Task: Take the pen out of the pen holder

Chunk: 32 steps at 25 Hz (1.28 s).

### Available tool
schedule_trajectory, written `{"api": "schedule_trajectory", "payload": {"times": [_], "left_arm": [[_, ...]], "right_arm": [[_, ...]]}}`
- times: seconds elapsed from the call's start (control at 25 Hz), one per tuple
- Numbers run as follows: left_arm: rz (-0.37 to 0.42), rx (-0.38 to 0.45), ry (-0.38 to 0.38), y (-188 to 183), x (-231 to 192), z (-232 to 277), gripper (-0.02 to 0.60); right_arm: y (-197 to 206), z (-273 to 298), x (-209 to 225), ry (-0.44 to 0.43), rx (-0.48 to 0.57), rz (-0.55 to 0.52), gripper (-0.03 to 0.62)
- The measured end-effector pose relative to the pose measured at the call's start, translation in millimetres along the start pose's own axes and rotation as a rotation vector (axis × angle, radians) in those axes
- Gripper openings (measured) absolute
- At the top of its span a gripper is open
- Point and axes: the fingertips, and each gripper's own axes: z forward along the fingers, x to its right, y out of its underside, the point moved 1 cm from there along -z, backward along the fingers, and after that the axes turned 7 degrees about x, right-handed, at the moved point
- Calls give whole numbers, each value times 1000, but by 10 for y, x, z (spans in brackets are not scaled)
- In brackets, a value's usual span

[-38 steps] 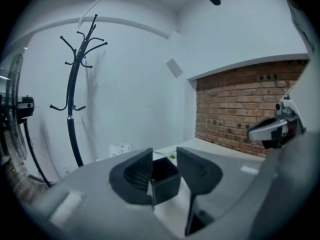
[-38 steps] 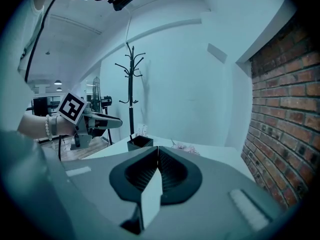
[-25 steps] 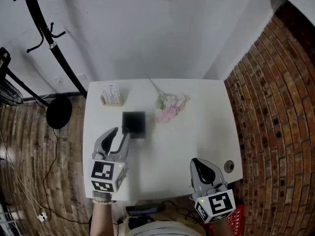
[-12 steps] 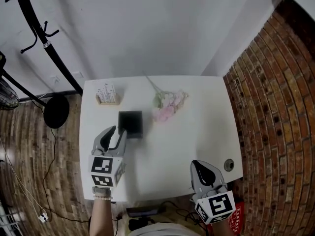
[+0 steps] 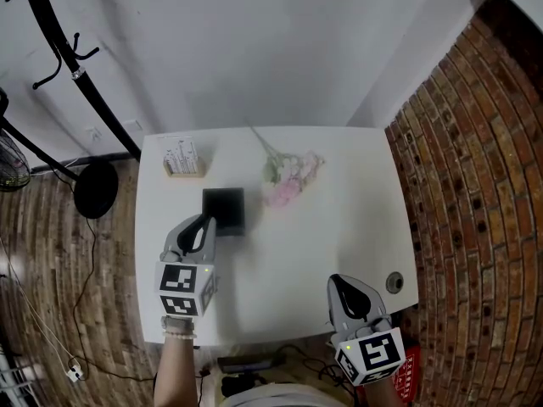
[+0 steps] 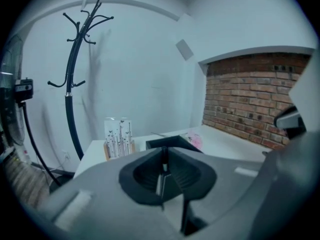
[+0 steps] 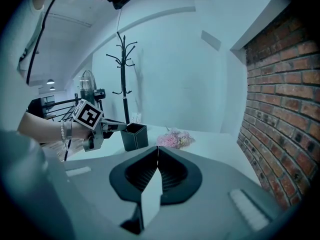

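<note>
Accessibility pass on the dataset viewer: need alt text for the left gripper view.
The left gripper, jaws just closing, pinches a thin dark pen by the black pen holder on a white table. Behind: a card stand, pink flowers, a coat rack, a brick wall.

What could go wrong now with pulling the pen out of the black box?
The left gripper has just been closing on a thin dark stick, probably the pen. It sits only at the jaw tips, so it might slip out. If the pull is tilted, the pen holder may tip or slide toward the flowers.
</note>
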Motion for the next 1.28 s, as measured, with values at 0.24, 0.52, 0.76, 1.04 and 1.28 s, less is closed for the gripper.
{"api": "schedule_trajectory", "payload": {"times": [0.24, 0.52, 0.76, 1.04, 1.28], "left_arm": [[10, 8, 14, -16, 29, -1, 31], [16, 13, 26, -81, 60, -52, 29], [26, 19, 47, -187, 144, -114, 29], [40, 56, 54, -411, 217, -218, 29], [46, 114, 51, -676, 259, -350, 29]], "right_arm": [[5, 4, -19, 0, 5, 0, 5], [1, -23, -58, -6, 13, 5, 5], [-41, -32, -82, -9, 31, 4, 5], [-111, -49, -136, -22, 56, 2, 5], [-204, -79, -192, -42, 90, -12, 5]]}}
